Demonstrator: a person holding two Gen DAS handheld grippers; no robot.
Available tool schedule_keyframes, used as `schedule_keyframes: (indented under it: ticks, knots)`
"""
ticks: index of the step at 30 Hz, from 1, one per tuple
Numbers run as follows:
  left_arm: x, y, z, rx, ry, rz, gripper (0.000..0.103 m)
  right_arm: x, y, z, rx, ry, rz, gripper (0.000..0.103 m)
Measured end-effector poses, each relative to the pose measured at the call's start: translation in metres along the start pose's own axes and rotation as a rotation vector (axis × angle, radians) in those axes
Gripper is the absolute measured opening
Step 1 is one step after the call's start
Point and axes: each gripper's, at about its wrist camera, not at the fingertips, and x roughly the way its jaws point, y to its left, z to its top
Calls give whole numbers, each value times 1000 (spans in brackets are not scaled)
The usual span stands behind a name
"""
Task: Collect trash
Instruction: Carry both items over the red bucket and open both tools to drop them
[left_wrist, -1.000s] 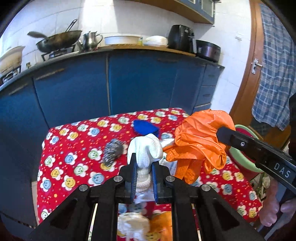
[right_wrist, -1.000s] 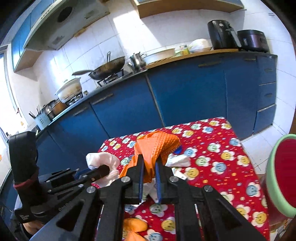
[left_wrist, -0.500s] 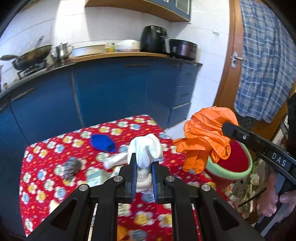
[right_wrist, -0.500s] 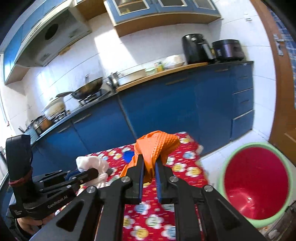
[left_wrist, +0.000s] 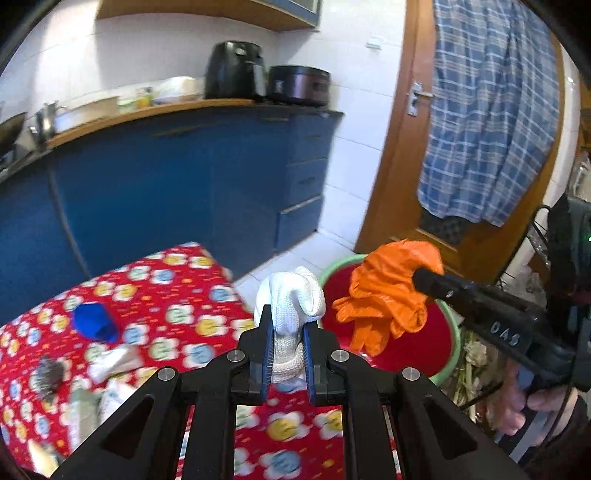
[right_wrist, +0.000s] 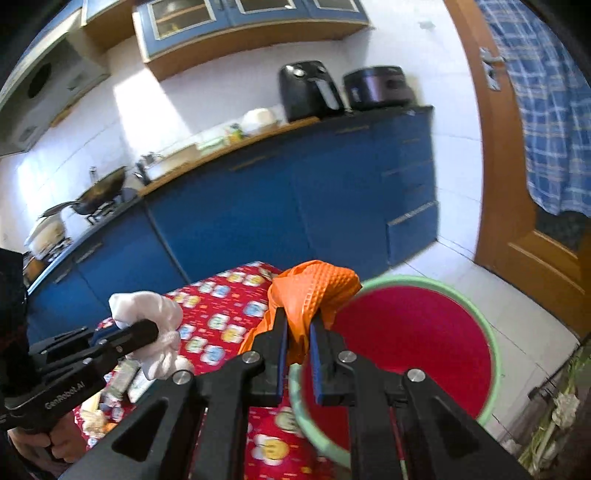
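Kitchen, trash run: red bin w/ green rim (right_wrist: 491, 354) stands on the floor by a table in red flowered cloth (left_wrist: 173, 295). Right gripper (right_wrist: 298, 328), jaws nearly closed, pinches an orange rubber glove (right_wrist: 317, 286) over the bin's near edge. Left gripper (left_wrist: 287, 325), likewise clamped tight, grips a white knit glove (left_wrist: 291, 299) above the table corner. Both point downward; hand (left_wrist: 517, 406) grips right handle.

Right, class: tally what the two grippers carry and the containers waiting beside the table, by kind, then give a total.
Gloves: 2, a white knitted glove in the left gripper and an orange rubber glove in the right gripper.
Bins: 1, a red bin with a green rim.
Total: 3.
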Motion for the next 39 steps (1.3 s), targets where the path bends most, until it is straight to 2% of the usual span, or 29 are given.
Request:
schedule_keyframes:
  ticks: [6,14,18,19,20,22,23,24,25,32,39]
  knots:
    - [50,-41,-2,49,57,-67,14,17,-37,-11,43,53,-63,12]
    - [97,-74,-11,83,114,-99,15,26,-70,-21,88,98,-150,13]
    - [109,-75,-15,69,139,-112,20,26,-83,-23,110,97,-178,20]
    - [111,-75,-16,68,140,-110,25,27,-86,-23,114,96,-184,22]
    - [113,-76,-16,69,141,-107,29,26,-87,-23,118,95,-190,22]
    - [115,-76,-17,69,142,-107,49,26,-89,-23,121,90,-196,23]
    - [114,-75,-18,67,140,-110,51,25,-90,-22,121,85,-195,25]
    - [114,-75,-18,67,138,-117,54,24,-89,-22,120,81,-194,31]
    - [114,-75,-19,69,139,-121,55,23,-89,-21,120,76,-196,35]
    - [101,-62,-22,33,149,-98,55,11,-83,-17,122,42,-189,36]
    - [65,-30,-31,-23,141,-17,55,-7,-63,-18,117,17,-150,36]
